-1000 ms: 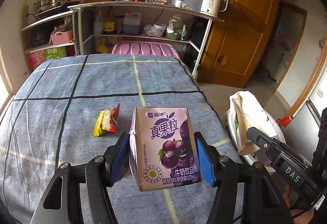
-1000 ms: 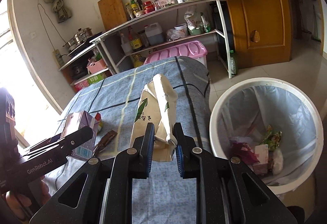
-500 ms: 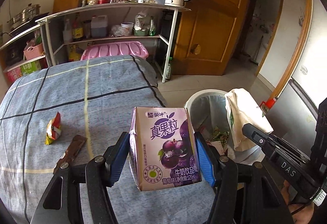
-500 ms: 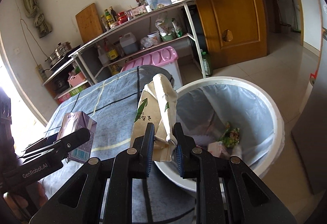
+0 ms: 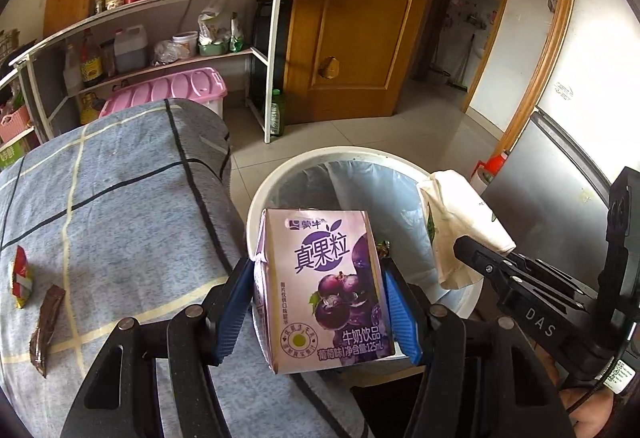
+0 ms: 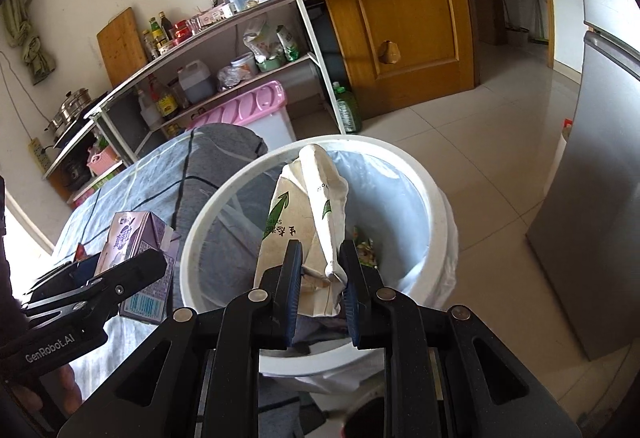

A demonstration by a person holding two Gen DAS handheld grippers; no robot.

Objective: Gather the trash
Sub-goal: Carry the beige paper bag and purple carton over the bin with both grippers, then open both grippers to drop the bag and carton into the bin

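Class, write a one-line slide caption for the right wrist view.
Right gripper holds a crumpled white carton over the lined white bin; left gripper's purple milk carton waits alongside.

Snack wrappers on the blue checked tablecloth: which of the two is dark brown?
The long, flat dark brown wrapper, nearer the camera; the small crumpled red and yellow wrapper lies beyond it.

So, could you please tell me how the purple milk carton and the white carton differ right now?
The purple milk carton keeps its full boxy shape; the white carton is crushed and creased. The purple one is in the left gripper, the white one in the right gripper. Both are clamped and held at the white trash bin.
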